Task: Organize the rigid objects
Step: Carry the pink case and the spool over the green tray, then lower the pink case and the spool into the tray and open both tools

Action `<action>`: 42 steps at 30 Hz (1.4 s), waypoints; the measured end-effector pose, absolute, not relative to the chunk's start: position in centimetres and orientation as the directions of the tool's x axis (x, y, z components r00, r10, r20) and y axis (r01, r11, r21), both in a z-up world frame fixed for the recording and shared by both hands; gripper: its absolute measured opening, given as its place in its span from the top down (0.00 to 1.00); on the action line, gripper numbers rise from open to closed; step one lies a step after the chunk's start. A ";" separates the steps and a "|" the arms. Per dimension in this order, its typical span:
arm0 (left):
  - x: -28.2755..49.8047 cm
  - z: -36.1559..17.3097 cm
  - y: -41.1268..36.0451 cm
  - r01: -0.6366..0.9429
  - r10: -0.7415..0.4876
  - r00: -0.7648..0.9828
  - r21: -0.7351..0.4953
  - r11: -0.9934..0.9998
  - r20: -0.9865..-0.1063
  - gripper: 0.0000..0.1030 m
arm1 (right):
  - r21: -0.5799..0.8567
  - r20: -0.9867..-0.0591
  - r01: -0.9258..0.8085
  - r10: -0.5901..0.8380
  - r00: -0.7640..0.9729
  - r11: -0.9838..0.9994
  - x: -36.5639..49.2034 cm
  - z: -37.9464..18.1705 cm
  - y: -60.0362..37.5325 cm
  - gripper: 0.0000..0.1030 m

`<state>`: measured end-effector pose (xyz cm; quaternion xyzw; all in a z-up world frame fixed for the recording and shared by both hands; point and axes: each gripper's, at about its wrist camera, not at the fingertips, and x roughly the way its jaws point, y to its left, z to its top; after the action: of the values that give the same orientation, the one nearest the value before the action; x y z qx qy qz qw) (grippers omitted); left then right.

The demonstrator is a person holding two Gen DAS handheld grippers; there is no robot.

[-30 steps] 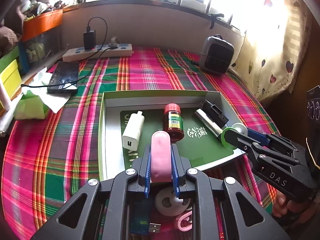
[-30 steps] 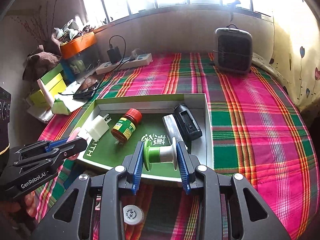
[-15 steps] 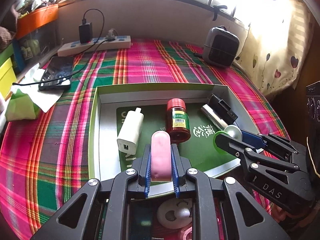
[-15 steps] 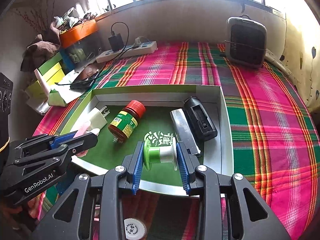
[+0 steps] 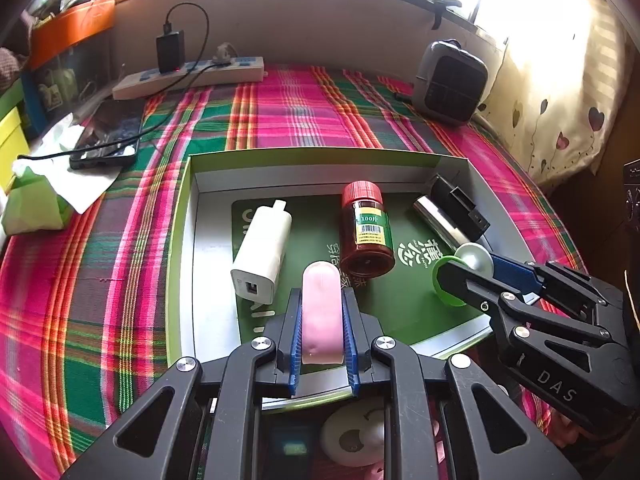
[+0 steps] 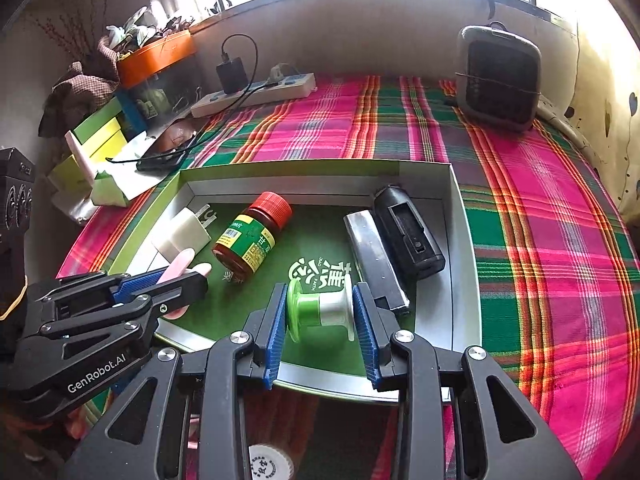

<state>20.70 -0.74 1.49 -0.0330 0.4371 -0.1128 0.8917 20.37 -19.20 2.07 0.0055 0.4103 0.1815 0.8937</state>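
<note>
We hold a pink tube (image 5: 321,312) in the left claw (image 5: 321,344) and a green spool (image 6: 320,309) in the right claw (image 6: 320,322), both poised over the near edge of the tray (image 6: 456,240) for sorting.

A shallow green-floored cardboard tray (image 5: 188,264) holds a white charger (image 5: 262,254), a red-capped brown bottle (image 5: 366,232) lying flat, and a silver bar (image 6: 374,258) beside a black case (image 6: 408,232) at right.
</note>
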 end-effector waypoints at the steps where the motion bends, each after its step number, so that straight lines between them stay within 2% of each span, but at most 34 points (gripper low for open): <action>1: 20.7 1.5 -0.8 0.173 -0.230 0.593 -0.157 0.972 -0.772 0.83 | 0.157 -0.731 -0.320 0.328 0.598 0.934 20.4 2.1 -19.2 0.67; 25: 20.8 1.3 -0.9 0.171 -0.231 0.588 -0.160 0.972 -0.775 0.83 | 0.169 -0.725 -0.314 0.333 0.603 0.934 20.5 2.0 -19.4 0.67; 30: 20.7 1.3 -0.9 0.172 -0.232 0.586 -0.161 0.972 -0.776 0.80 | 0.173 -0.725 -0.307 0.332 0.604 0.936 20.5 2.0 -19.5 0.67; 35: 20.3 1.5 -1.0 0.180 -0.237 0.589 -0.160 0.971 -0.773 0.73 | 0.179 -0.719 -0.302 0.334 0.609 0.936 20.3 2.1 -19.7 0.66; 42: 19.6 2.2 -0.7 0.173 -0.239 0.602 -0.168 0.971 -0.762 0.72 | 0.180 -0.711 -0.298 0.333 0.619 0.938 19.8 2.6 -19.8 0.61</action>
<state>19.57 -0.70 2.18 -0.0386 0.4308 -0.1151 0.8943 19.77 -19.79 2.56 0.0223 0.3994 0.1753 0.8996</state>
